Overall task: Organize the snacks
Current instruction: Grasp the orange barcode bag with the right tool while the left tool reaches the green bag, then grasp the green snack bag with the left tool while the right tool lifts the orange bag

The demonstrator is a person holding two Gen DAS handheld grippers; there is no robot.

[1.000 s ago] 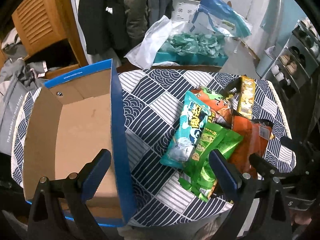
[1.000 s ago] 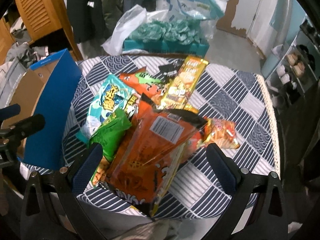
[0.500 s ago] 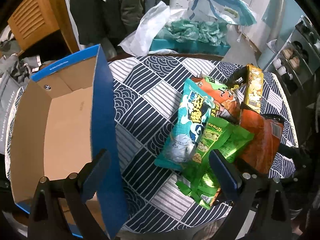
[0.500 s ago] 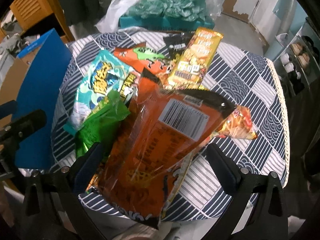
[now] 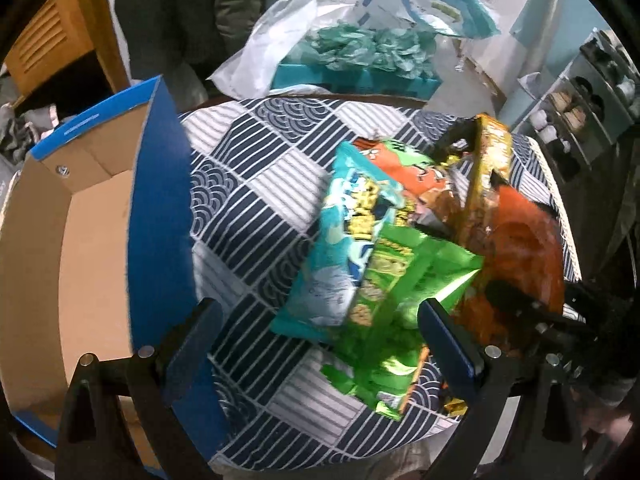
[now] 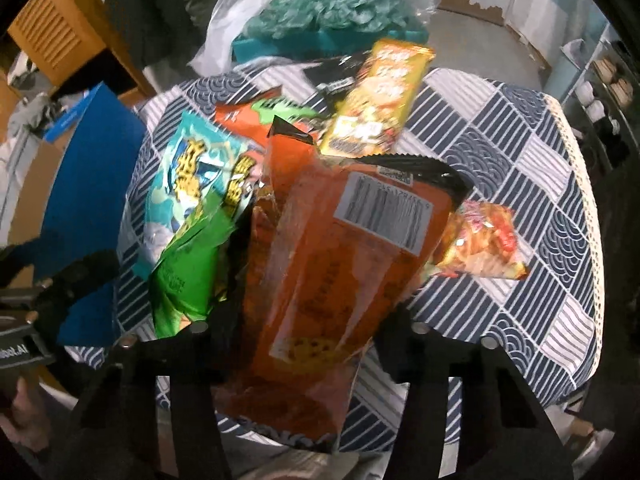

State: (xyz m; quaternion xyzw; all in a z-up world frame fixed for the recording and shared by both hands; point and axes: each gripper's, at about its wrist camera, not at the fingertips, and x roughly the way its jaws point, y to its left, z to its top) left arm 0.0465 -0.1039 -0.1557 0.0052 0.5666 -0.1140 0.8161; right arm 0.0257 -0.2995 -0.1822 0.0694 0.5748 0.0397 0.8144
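"bot.AI" on left tool [image 6: 18,350]

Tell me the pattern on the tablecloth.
Navy-and-white patchwork of stripes and wave scales on the tablecloth; clearest in the right wrist view.

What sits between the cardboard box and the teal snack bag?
Only bare patterned tablecloth separates the box from the teal snack bag, in the left wrist view.

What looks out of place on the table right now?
The snacks lie in one overlapping heap, none in the cardboard box. A small packet sits apart on the tablecloth. The right gripper is on the orange bag.
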